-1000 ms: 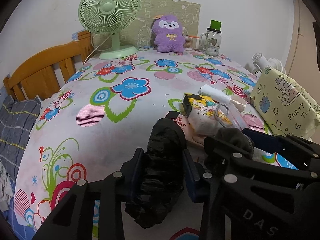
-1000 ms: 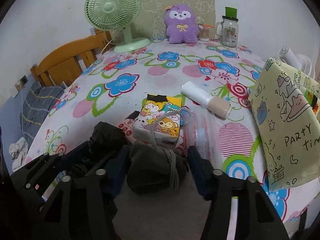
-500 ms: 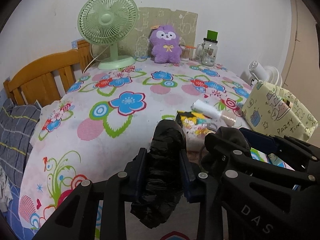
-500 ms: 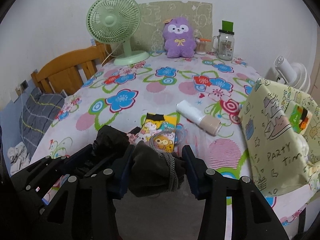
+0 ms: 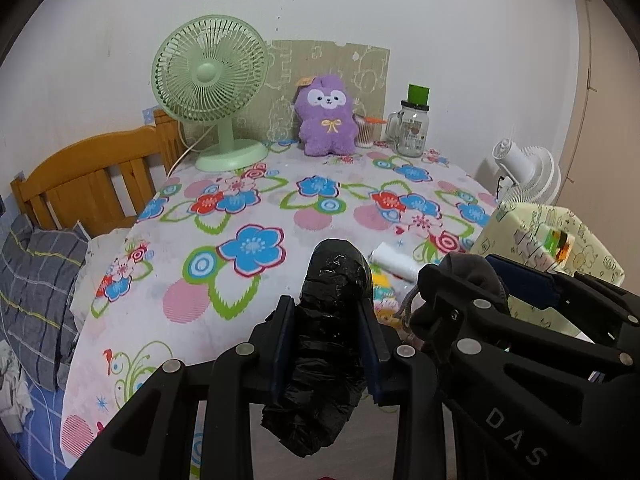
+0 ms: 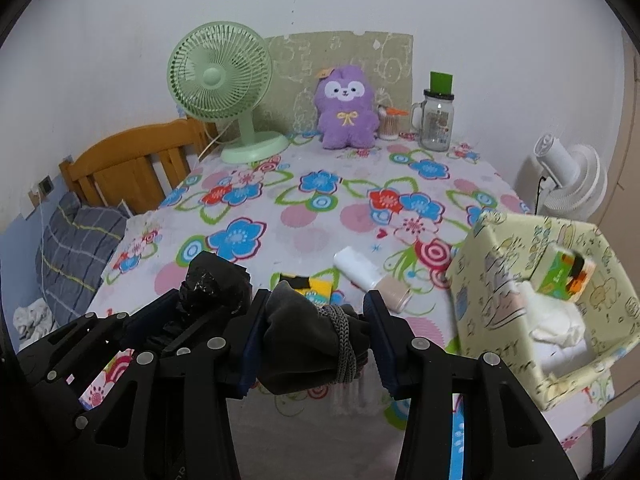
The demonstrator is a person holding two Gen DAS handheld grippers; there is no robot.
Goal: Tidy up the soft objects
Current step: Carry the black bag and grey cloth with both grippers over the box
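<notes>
My left gripper (image 5: pixel 326 320) is shut on a crumpled black plastic bag (image 5: pixel 332 344) and holds it above the near table edge. My right gripper (image 6: pixel 312 334) is shut on a dark grey cloth bundle (image 6: pixel 304 344) tied with a grey cord, right beside the left one. The bag also shows in the right wrist view (image 6: pixel 214 284), and the bundle in the left wrist view (image 5: pixel 460 280). A pale green open fabric box (image 6: pixel 500 280) with white cloth inside stands at the right. A purple plush toy (image 6: pixel 348 108) sits at the far edge.
On the flowered tablecloth (image 6: pixel 320 216) lie a yellow cartoon packet (image 6: pixel 308 284) and a white roll (image 6: pixel 360 272). A green fan (image 6: pixel 224 84), a glass jar (image 6: pixel 436 124) and a swab cup stand at the back. A wooden bed frame (image 6: pixel 132 168) is left, a white fan (image 6: pixel 572 176) right.
Both grippers have lifted upward and pulled back with their loads; the table items now sit lower and farther, and the inside of the green box has come into view.
</notes>
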